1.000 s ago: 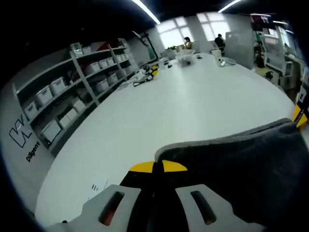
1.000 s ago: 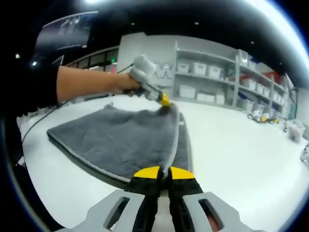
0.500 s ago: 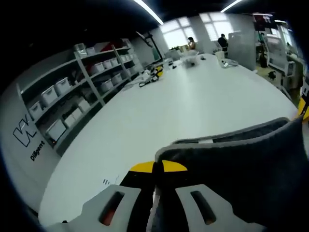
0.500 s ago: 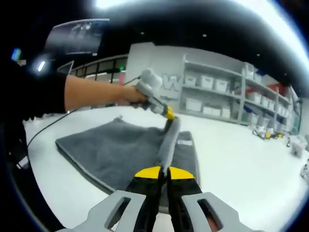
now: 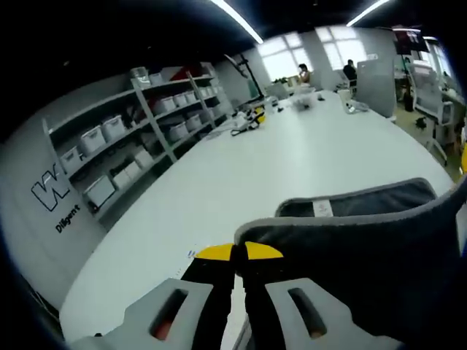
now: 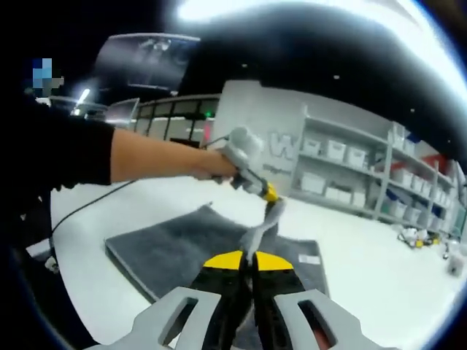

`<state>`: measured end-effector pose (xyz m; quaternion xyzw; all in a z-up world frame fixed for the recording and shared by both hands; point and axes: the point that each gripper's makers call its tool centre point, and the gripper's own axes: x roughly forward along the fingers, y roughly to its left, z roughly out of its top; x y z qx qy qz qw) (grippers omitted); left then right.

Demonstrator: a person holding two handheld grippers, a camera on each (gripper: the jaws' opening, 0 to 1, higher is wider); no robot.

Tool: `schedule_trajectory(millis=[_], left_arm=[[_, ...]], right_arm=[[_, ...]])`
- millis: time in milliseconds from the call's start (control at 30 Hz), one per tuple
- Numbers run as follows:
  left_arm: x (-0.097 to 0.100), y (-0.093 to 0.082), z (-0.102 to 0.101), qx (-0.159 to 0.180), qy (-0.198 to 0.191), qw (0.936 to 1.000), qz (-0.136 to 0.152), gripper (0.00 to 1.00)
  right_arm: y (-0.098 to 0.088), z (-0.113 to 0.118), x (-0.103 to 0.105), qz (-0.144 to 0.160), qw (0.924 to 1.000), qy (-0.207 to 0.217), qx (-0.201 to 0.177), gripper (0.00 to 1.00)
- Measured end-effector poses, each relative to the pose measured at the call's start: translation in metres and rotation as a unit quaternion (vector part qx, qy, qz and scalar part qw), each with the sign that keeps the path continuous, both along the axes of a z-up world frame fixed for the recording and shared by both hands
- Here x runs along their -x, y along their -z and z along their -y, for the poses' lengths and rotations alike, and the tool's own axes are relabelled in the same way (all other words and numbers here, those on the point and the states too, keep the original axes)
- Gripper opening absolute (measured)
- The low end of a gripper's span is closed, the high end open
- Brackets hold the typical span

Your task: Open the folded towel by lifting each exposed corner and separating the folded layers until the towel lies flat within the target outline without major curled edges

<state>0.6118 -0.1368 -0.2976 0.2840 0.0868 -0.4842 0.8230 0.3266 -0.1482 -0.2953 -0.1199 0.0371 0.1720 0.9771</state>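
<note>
The unfolding looks about half done: the left hand-held gripper (image 5: 233, 255) and right hand-held gripper (image 6: 246, 261) are each clamped on a corner of the grey plush towel (image 6: 175, 244), lifting its top layer off the white tabletop (image 5: 277, 164), flattening still to come.

My left gripper (image 5: 239, 251) has yellow-tipped black jaws on pale grey mounts with dark slots showing orange. My right gripper (image 6: 248, 260) matches it. At nine o'clock in the right gripper view I see my black sleeve (image 6: 69, 157), with a thin black cable (image 6: 87, 202) trailing below.
</note>
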Motion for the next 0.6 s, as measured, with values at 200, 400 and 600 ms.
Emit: schedule_trajectory(millis=[200,400,600], left_arm=[[-0.005,-0.013,-0.035,0.008,-0.011,0.9998,0.015,0.02],[-0.010,-0.016,-0.062,0.009,-0.020,0.9995,0.023,0.02],[-0.012,-0.019,-0.089,0.012,-0.030,0.9990,0.030,0.02]], right_arm=[[-0.009,-0.040,-0.006,0.009,0.9994,-0.030,0.012,0.00],[-0.013,-0.063,-0.010,0.012,0.9985,-0.050,0.018,0.00],[-0.014,-0.086,-0.013,0.012,0.9969,-0.071,0.031,0.00]])
